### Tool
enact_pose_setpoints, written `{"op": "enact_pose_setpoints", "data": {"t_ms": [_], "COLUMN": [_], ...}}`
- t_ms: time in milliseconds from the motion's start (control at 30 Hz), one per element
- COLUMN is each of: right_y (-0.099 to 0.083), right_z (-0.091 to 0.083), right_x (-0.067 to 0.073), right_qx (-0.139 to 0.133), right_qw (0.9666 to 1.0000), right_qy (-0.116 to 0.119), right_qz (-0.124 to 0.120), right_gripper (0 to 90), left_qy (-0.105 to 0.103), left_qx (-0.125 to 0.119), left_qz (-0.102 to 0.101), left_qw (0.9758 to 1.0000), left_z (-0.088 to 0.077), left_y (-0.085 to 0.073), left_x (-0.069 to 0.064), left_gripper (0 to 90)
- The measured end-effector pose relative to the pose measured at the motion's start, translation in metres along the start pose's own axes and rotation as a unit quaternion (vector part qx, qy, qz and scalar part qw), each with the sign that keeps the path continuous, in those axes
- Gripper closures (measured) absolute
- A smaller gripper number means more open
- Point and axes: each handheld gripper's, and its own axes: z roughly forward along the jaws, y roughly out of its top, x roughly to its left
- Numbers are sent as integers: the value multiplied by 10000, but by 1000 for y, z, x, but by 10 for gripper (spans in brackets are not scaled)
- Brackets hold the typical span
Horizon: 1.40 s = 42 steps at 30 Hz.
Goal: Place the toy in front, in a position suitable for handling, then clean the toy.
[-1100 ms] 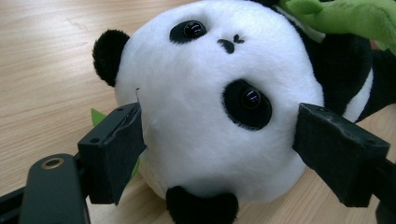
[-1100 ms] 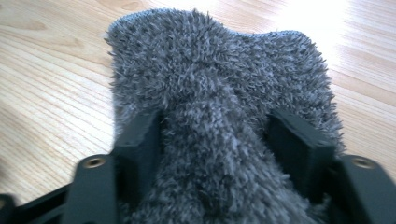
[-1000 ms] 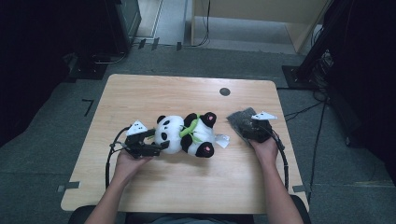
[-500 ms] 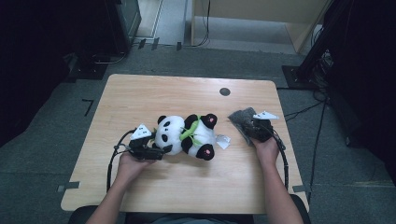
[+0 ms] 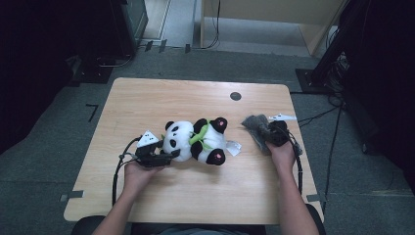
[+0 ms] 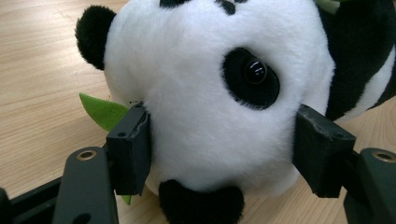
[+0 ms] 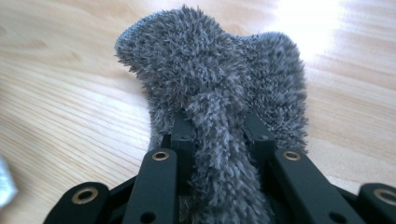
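A plush panda [image 5: 195, 142] lies on its side near the middle of the wooden surface [image 5: 195, 98], its white head toward the person's left and its black legs with pink paw pads toward the right; a white tag [image 5: 234, 147] sticks out beside the lower paw. The left hand-held gripper [image 5: 166, 156] lies low on the surface at the panda's head, held by the person's left hand [image 5: 137, 174]. In the left gripper view its jaws have just been closing, and the two black pads [image 6: 133, 149] now sit against either side of the white head [image 6: 210, 93], one just below a green felt leaf [image 6: 100, 112], the other beside the cheek under the black eye patch; the plush bulges between them, so the jaws stand fairly wide yet bear on the head. To the right of the panda, a little apart from it, a grey fuzzy cloth [image 5: 257, 128] lies crumpled on the surface. The right hand-held gripper [image 5: 274, 134] rests over it, held by the person's right hand [image 5: 281, 152]. In the right gripper view its jaws have just been closing too and now stand narrow, pinching a raised fold of the grey cloth [image 7: 215, 93] between the pads, while the rest of the cloth spreads on the surface beyond the fingertips.
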Motion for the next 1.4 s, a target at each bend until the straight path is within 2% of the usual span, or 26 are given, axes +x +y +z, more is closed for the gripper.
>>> {"op": "enact_pose_setpoints", "data": {"t_ms": [33, 67, 167, 300, 400, 567, 667, 900, 1033, 1133, 1167, 1233, 1300, 1333, 1400], "right_y": [4, 4, 16, 32, 38, 44, 46, 60, 66, 72, 73, 79, 83, 89, 96], "right_z": [-5, -5, -17, -30, -35, -40, -45, -66, -69, -69, -69, -68, -69, -71, -72], "right_x": [2, 2, 15, 35, 47, 60, 64, 82, 89, 95, 97, 102, 107, 117, 126], "right_qx": [-109, -109, -228, -408, -411, -442, -440, -798, -858, -854, -924, -665, -589, -690, -702], "right_qw": [9998, 9998, 9987, 9970, 9957, 9927, 9923, 9870, 9851, 9843, 9830, 9850, 9857, 9828, 9808], "right_qy": [165, 165, 457, 608, 741, 1029, 1081, 1262, 1329, 1358, 1392, 1397, 1346, 1444, 1518], "right_qz": [86, 86, 36, -239, -368, -438, -403, -588, -671, -738, -757, -770, -830, -918, -1000], "right_gripper": [722, 722, 712, 716, 717, 720, 724, 721, 719, 718, 718, 715, 715, 714, 721], "left_qy": [-1, -2, -23, -40, -58, -14, -1, 12, 53, 52, 42, 37, 32, 21, 18], "left_qx": [6, 17, 27, 32, 8, 10, 12, -10, 25, 47, 61, 66, 85, 86, 66], "left_qz": [-25, -52, -72, -60, -54, -75, -69, -32, 28, 16, -6, -46, -64, -64, -82], "left_qw": [10000, 10000, 10000, 10000, 10000, 10000, 10000, 10000, 10000, 10000, 10000, 10000, 9999, 9999, 9999], "left_z": [0, 0, 0, 0, 0, 0, -1, 0, -1, -1, -1, 0, 0, 1, 2], "left_y": [0, 1, 1, 1, 0, 1, 0, -1, -1, 0, 2, 3, 3, 4, 4], "left_x": [0, 0, 1, 1, 2, 0, 0, -1, -4, -5, -5, -5, -5, -5, -6], "left_gripper": [289, 289, 284, 284, 283, 288, 288, 275, 269, 266, 266, 266, 266, 266, 265]}}
